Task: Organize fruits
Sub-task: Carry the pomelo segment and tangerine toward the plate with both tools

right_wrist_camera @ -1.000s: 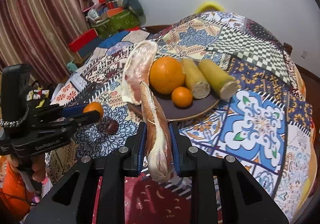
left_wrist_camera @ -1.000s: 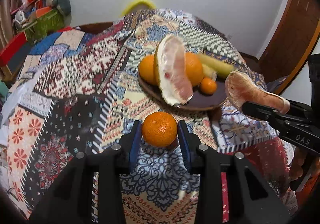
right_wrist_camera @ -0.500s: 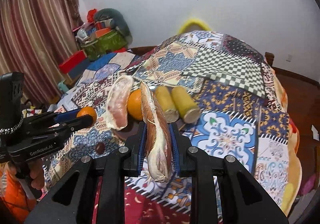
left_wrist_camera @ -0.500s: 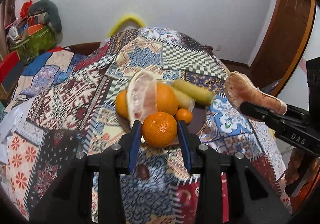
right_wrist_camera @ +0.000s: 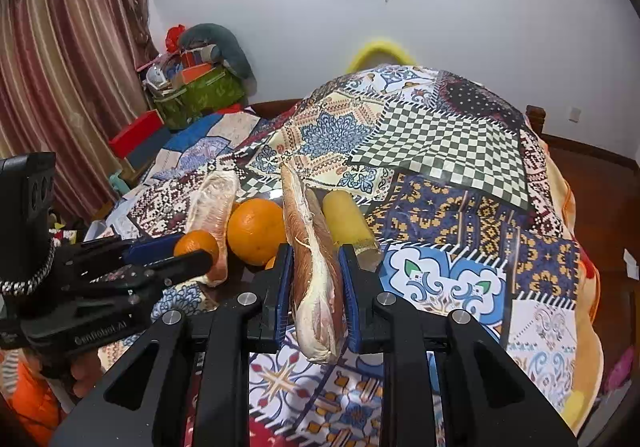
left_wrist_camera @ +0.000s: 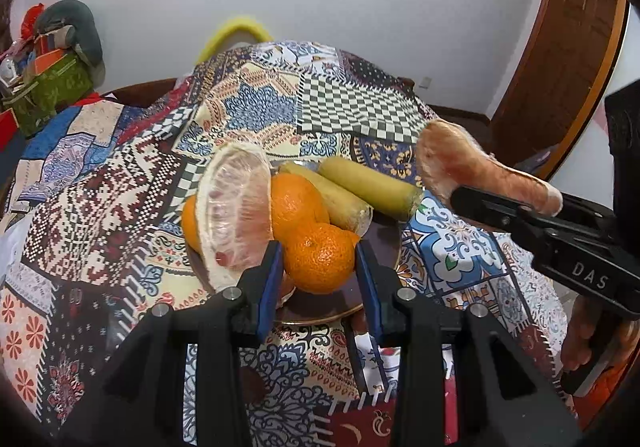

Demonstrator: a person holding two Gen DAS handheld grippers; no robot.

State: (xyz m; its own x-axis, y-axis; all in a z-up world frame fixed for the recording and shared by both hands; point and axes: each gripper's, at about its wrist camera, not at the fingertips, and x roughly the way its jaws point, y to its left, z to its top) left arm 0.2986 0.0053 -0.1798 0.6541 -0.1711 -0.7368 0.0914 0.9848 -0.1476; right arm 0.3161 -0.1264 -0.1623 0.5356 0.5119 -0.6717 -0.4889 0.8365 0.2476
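The left gripper has its jaws clamped on a small mandarin, held in the air over the near rim of a dark plate. The right gripper has its jaws closed tight on a pomelo wedge, which stands on edge between the blue pads and hangs above the table's patchwork cloth, just beside the plate on its right.

The plate sits around the middle of the table, somewhat toward the near edge. On it lie a second peeled pomelo wedge, leaning against a large orange; another orange shows behind that wedge on the left. Two yellow-green cut banana pieces lie side by side at the far right of the plate. A hand holds the right gripper's handle near the right edge of the table.
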